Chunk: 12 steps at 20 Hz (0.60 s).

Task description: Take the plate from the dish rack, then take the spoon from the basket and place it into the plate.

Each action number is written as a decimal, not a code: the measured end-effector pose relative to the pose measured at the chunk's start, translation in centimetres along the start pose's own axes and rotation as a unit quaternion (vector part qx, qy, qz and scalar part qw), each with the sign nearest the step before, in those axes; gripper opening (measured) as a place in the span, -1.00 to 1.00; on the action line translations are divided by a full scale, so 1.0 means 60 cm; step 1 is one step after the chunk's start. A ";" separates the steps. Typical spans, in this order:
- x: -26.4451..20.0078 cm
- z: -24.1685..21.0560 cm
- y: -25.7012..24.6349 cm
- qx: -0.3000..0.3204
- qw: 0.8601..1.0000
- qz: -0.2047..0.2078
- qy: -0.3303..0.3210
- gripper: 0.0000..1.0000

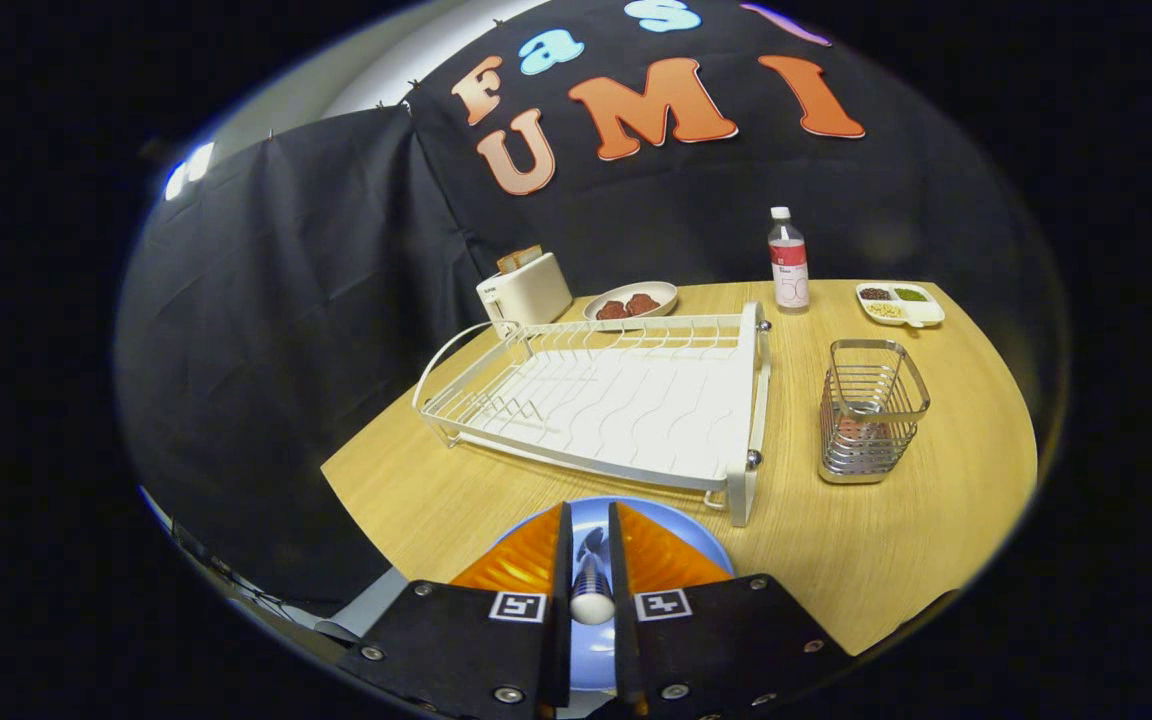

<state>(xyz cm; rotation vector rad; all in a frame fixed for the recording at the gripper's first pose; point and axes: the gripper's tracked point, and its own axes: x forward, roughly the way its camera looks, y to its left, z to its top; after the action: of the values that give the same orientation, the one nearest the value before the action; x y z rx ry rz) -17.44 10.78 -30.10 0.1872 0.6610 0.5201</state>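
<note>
A blue plate [671,525] lies on the wooden table [876,560] right under my fingers, in front of the white dish rack [626,400]. My gripper [589,545] hangs over the plate, shut on a spoon [591,590] whose handle runs between the two fingers, its white end toward the camera. The spoon's bowl points ahead, over the plate. The wire basket [871,410] stands to the right of the rack, something reddish showing low inside it.
Beyond the rack stand a white toaster [526,290], a dish of brown food [631,302], a plastic bottle [788,262] and a small divided tray [899,302]. The table's edge runs close on the left and near side.
</note>
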 end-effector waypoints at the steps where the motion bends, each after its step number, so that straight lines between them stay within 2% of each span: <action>1: -0.003 -0.001 -0.008 -0.006 1.000 -0.008 0.003 -0.59; 2: -0.006 0.000 -0.015 -0.010 1.000 -0.015 0.004 -0.51; 3: -0.008 0.003 -0.018 -0.010 1.000 -0.019 0.004 -0.36; 7: -0.019 0.050 -0.025 -0.015 0.999 -0.042 -0.018 -0.04; 12: -0.039 0.152 -0.018 -0.044 0.994 -0.064 -0.081 0.25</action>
<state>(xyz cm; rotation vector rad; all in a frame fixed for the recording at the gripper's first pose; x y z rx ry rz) -12.86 8.63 -22.07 0.1021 0.4873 0.4057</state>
